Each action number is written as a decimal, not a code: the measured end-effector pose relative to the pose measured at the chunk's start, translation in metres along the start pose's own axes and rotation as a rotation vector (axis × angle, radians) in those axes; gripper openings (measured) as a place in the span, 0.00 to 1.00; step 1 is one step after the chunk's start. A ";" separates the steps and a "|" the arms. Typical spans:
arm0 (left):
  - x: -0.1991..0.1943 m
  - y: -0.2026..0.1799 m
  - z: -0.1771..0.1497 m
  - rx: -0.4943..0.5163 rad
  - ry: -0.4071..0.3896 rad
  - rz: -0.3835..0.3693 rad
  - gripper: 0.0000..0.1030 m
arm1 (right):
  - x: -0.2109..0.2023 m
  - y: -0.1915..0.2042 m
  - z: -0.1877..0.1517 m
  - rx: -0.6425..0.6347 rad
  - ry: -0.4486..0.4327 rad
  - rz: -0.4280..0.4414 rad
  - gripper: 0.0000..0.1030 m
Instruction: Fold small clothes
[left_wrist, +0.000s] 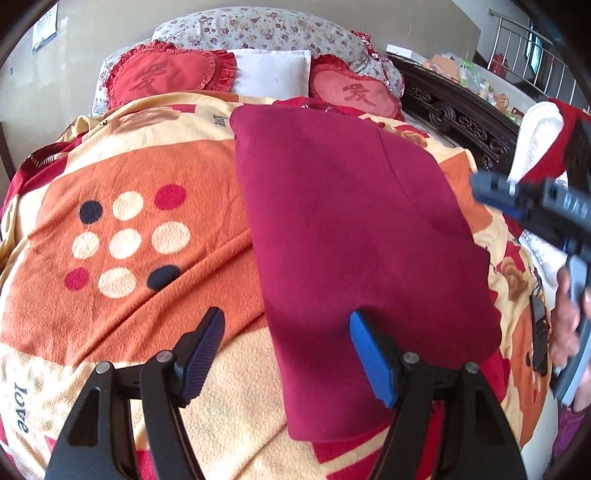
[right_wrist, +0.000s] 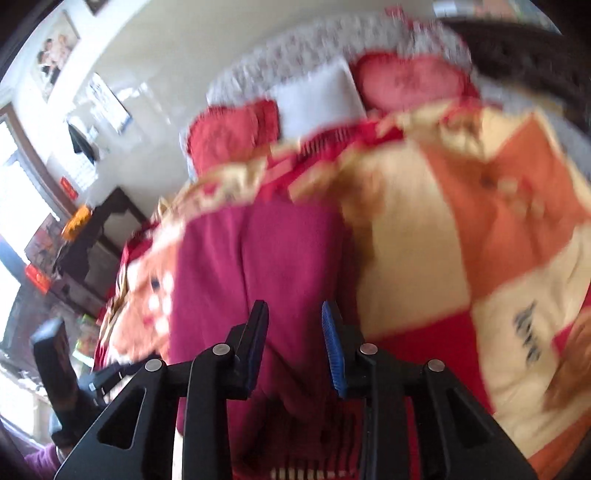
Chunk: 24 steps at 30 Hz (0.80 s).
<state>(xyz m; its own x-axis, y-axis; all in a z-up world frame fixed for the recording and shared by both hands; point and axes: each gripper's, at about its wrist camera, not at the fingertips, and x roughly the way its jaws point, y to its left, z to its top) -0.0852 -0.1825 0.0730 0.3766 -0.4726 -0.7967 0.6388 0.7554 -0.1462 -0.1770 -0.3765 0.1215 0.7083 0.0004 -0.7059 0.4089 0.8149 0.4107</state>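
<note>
Both claws hung empty: the left claw (left_wrist: 288, 356) wide, the right claw (right_wrist: 295, 347) narrower, above the folded maroon garment (left_wrist: 354, 229); a careless grab might undo its fold

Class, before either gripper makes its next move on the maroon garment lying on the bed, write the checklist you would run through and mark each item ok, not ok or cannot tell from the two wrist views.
1. Maroon garment lies flat on the blanket, already folded to a long panel: ok.
2. Left gripper open, holding nothing: ok.
3. Left gripper lined up on the garment: not ok; only its blue finger is over the cloth, the other is over the blanket.
4. Right gripper open, nothing between its fingers: ok.
5. Right wrist view steady enough to judge placement: not ok, it is motion-blurred.
6. Garment edges evenly aligned: cannot tell.
</note>
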 end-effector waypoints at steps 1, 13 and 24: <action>0.000 0.000 0.002 0.000 -0.004 0.001 0.74 | 0.001 0.007 0.007 -0.022 -0.007 0.018 0.11; 0.023 0.000 0.019 -0.019 0.004 0.011 0.82 | 0.110 0.025 0.023 -0.183 0.131 -0.102 0.07; 0.020 -0.002 0.016 -0.020 -0.006 0.032 0.82 | 0.037 0.047 0.000 -0.266 0.112 -0.070 0.07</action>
<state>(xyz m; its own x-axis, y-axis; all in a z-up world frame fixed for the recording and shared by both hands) -0.0683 -0.2008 0.0663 0.4007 -0.4506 -0.7977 0.6131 0.7789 -0.1320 -0.1318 -0.3384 0.1147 0.6097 -0.0091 -0.7926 0.2789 0.9385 0.2038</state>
